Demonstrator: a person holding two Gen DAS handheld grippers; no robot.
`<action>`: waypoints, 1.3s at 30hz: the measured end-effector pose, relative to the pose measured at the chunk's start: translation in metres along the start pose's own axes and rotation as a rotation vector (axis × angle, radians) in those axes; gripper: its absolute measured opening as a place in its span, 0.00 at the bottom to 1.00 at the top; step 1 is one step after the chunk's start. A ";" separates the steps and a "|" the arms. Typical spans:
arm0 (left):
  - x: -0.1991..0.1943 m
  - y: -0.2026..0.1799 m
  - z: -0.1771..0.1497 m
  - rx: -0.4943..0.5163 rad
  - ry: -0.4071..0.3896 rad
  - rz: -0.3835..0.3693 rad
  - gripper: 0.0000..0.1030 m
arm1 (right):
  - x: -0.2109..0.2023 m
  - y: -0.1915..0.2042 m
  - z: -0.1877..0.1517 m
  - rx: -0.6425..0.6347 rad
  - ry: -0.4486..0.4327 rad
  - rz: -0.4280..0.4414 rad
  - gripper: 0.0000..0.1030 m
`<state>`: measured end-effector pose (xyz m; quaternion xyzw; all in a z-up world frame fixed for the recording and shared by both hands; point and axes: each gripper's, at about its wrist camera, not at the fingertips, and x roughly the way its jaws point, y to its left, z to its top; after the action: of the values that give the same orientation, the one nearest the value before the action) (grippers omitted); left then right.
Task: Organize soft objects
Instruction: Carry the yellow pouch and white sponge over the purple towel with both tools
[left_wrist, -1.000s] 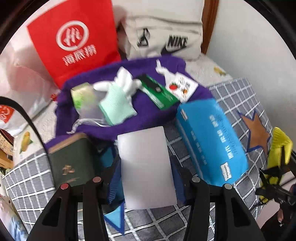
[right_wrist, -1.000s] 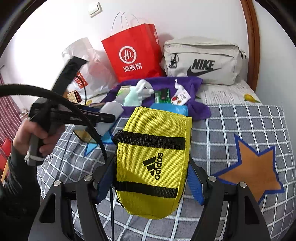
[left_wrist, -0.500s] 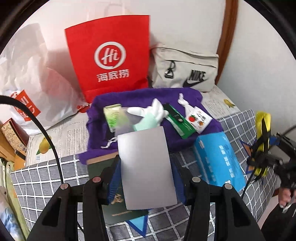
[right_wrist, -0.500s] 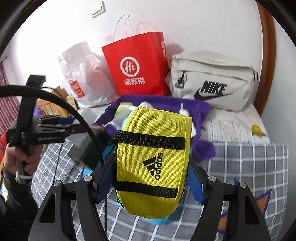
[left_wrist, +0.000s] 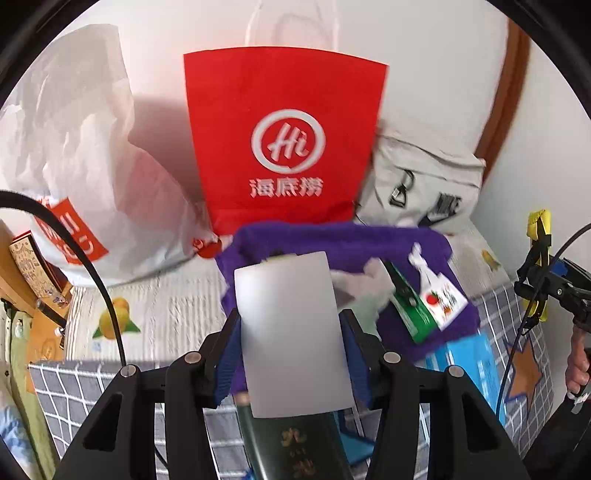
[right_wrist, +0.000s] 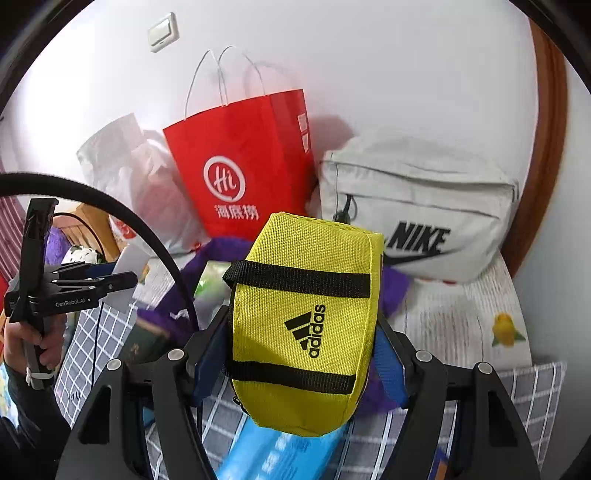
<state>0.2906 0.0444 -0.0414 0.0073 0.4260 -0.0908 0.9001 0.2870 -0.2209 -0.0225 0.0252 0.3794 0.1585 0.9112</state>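
Holding status: the right gripper (right_wrist: 301, 354) is clamped on the yellow pouch (right_wrist: 303, 321), and the left gripper (left_wrist: 291, 354) is clamped on a flat pale card (left_wrist: 291, 332); both are held raised over the bed, centre of each frame.
Bed cover (left_wrist: 85, 384): grey checked cloth, seen along the lower edges, with a striped white sheet behind it.
Red paper bag (left_wrist: 284, 144): stiff, smooth, upright at upper centre against the wall; its mouth is not seen from these views.
Grey Nike bag (right_wrist: 417, 206): soft canvas, slumped at centre right.
Purple cloth (left_wrist: 332, 240): fuzzy and rumpled, spread mid-frame, with small packets and a pale glove lying on it.
Yellow pouch: woven nylon, rounded, banded with black webbing, squeezable.
Pale card: thin, rigid-looking, matte.
Risk, pouch: slippage is judged possible, since padded fabric can compress and creep out between the jaws.
Risk, card: it could twist or be dropped if knocked against the red paper bag.
Risk, cables: black cables crossing the left of both frames could be snagged.
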 end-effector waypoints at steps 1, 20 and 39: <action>0.002 0.003 0.005 -0.007 0.000 0.003 0.48 | 0.004 -0.001 0.005 0.001 0.001 0.004 0.69; 0.064 0.012 0.054 -0.052 -0.013 -0.032 0.48 | 0.085 -0.011 0.033 -0.005 0.074 -0.026 0.69; 0.092 0.015 0.053 -0.050 0.043 -0.033 0.48 | 0.164 -0.030 0.012 0.061 0.252 0.003 0.69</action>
<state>0.3908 0.0403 -0.0799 -0.0205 0.4474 -0.0947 0.8891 0.4115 -0.1982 -0.1310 0.0336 0.4955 0.1501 0.8549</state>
